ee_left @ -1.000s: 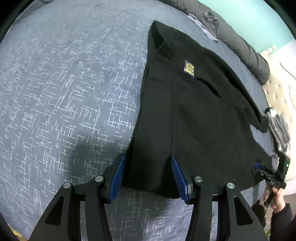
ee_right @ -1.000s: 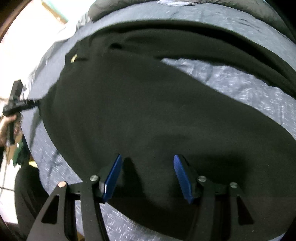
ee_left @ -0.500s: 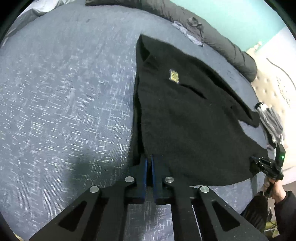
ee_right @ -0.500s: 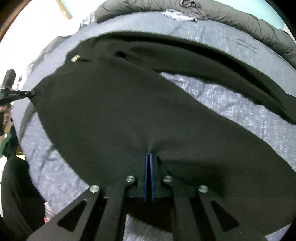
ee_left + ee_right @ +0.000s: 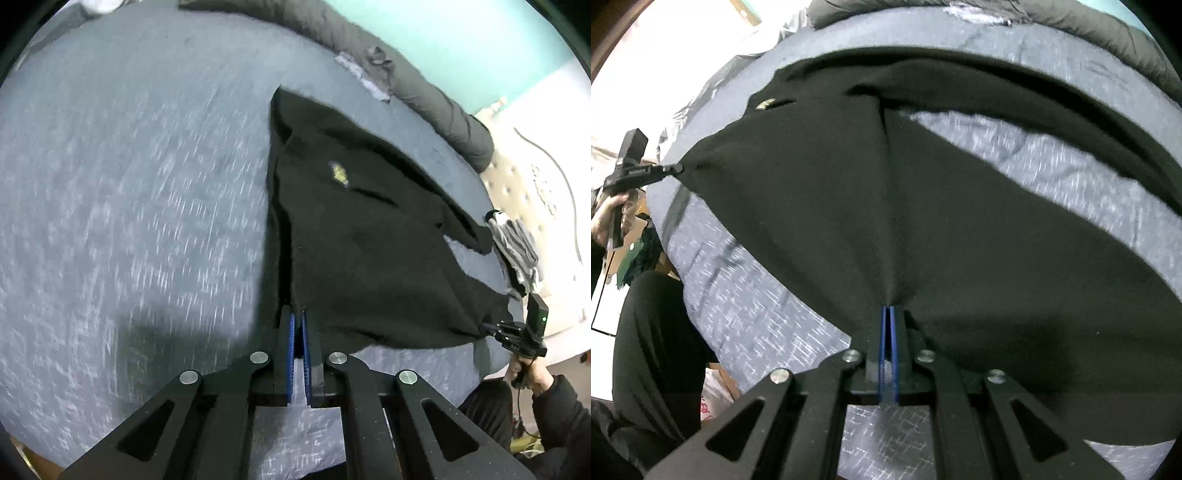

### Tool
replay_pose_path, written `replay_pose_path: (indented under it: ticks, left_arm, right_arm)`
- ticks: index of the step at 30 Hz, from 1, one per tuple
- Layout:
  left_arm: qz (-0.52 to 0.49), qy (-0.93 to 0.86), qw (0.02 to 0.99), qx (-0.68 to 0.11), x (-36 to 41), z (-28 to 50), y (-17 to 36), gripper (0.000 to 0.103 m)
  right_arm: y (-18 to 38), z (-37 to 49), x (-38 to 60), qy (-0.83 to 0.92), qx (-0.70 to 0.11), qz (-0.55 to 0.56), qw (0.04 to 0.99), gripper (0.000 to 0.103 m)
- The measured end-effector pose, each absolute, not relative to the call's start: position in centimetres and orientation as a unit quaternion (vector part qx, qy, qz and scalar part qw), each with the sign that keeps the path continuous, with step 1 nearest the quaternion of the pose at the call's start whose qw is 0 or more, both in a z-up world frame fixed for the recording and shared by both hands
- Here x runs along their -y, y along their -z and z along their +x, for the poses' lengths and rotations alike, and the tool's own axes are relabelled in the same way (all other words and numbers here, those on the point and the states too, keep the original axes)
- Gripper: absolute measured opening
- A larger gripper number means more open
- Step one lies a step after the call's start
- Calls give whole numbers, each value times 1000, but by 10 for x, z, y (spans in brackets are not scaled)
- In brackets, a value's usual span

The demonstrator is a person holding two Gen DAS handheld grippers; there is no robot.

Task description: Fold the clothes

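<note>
— Gripping what? 
— Both tongs, left tongs [image 5: 298, 325] and right tongs [image 5: 889, 317], are clenched on the hem of the black sweater [image 5: 369, 229], spread over the bed [image 5: 129, 184]. 
— Next? 
— Probably lifting both corners together, evenly, toward the collar.

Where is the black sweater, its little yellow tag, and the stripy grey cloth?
black sweater [image 5: 369, 258], left wrist view, middle of its body.
yellow tag [image 5: 340, 173], left wrist view, centre of tag.
stripy grey cloth [image 5: 517, 247], left wrist view, its top fold.

No legible text anywhere.
</note>
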State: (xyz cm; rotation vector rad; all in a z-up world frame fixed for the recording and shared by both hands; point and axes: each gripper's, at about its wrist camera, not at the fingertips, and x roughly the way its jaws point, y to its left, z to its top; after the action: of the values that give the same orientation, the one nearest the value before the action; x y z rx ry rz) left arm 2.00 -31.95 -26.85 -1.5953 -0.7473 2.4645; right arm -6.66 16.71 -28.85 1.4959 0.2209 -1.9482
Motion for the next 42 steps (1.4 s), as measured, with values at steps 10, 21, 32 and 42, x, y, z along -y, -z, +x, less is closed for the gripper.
replay_pose_path:
  ticks: [10, 21, 32, 42]
  left_arm:
    - [-512, -811, 39, 280, 325, 7, 281, 41]
    - [-521, -807, 68, 268, 309, -7, 283, 3]
    - [-537, -803, 66, 250, 324, 10, 266, 3]
    - [-555, -789, 37, 261, 321, 11, 300, 5]
  right_arm:
    - [275, -79, -171, 758, -76, 557, 332, 2]
    - [260, -68, -183, 758, -55, 555, 339, 2]
    - [241, -57, -191, 754, -64, 546, 359, 2]
    - [271, -60, -199, 759, -39, 557, 336, 3]
